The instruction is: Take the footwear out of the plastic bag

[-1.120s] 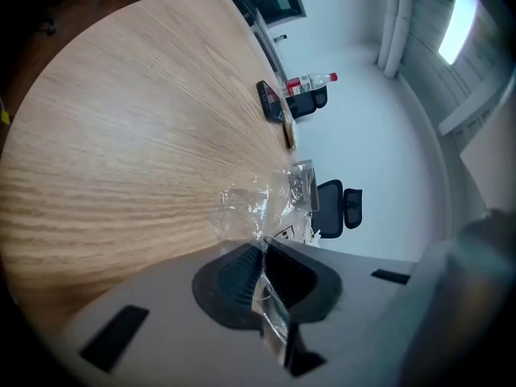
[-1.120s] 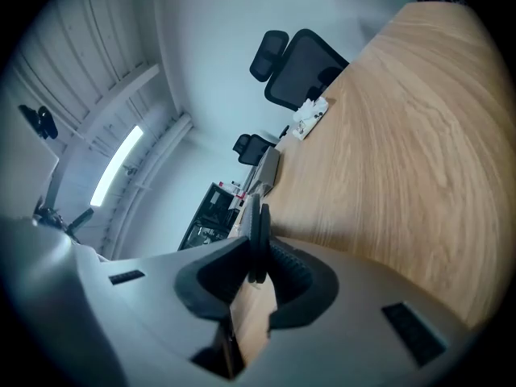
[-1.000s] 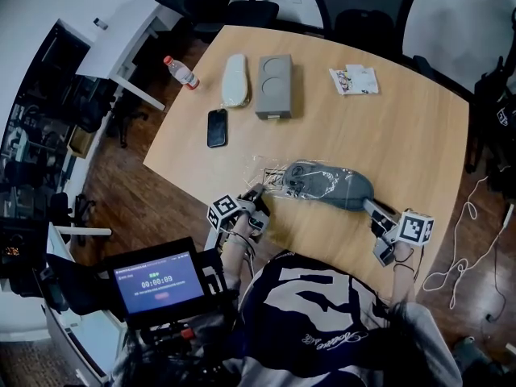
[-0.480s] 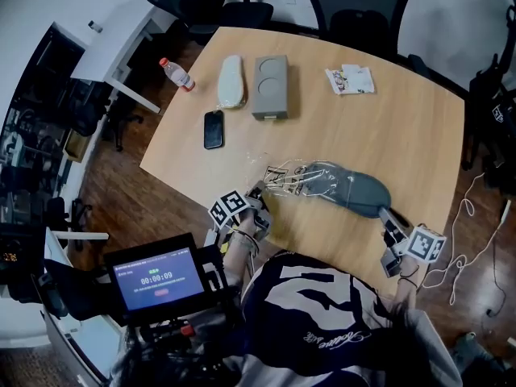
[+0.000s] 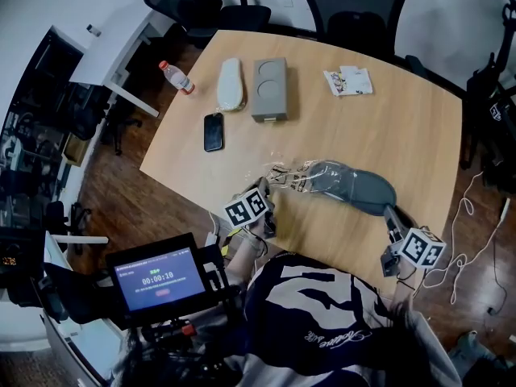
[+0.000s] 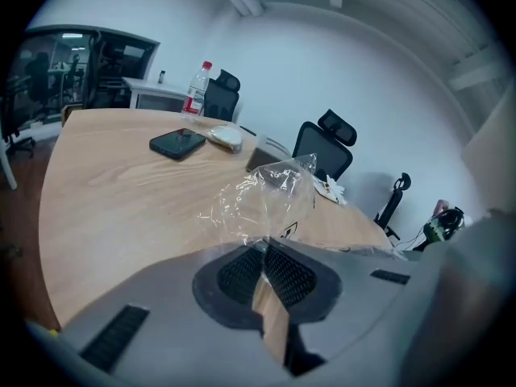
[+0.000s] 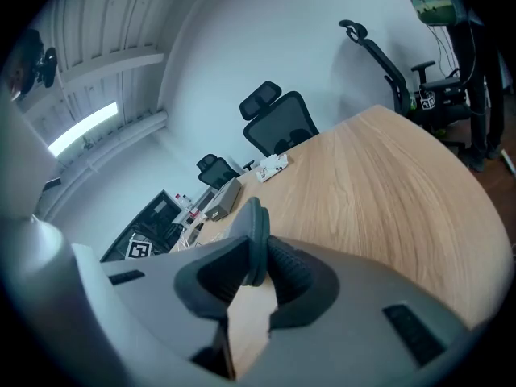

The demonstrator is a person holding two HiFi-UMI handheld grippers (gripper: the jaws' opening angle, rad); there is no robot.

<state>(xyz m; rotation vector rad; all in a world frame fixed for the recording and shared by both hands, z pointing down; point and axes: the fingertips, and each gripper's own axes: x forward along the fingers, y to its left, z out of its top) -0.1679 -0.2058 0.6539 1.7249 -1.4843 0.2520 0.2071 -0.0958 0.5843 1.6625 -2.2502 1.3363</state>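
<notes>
A grey slipper (image 5: 359,188) lies on the wooden table (image 5: 403,127), its heel end free and its toe end still inside a clear plastic bag (image 5: 292,177). My right gripper (image 5: 393,218) is shut on the slipper's heel edge (image 7: 251,232), which stands upright between the pads. My left gripper (image 5: 267,192) is shut on the crumpled bag (image 6: 262,200), pinching its near corner. The bag stretches between the left gripper and the slipper.
At the table's far side lie a black phone (image 5: 213,131), a second pale slipper (image 5: 230,84), a grey box (image 5: 269,88) and a small printed packet (image 5: 348,81). A water bottle (image 5: 177,76) stands off the table's left corner. Office chairs (image 5: 351,6) ring the far edge.
The right gripper has pulled the slipper to the right, so more of it lies outside the bag. The left gripper has shifted slightly right and up, keeping hold of the bag.
</notes>
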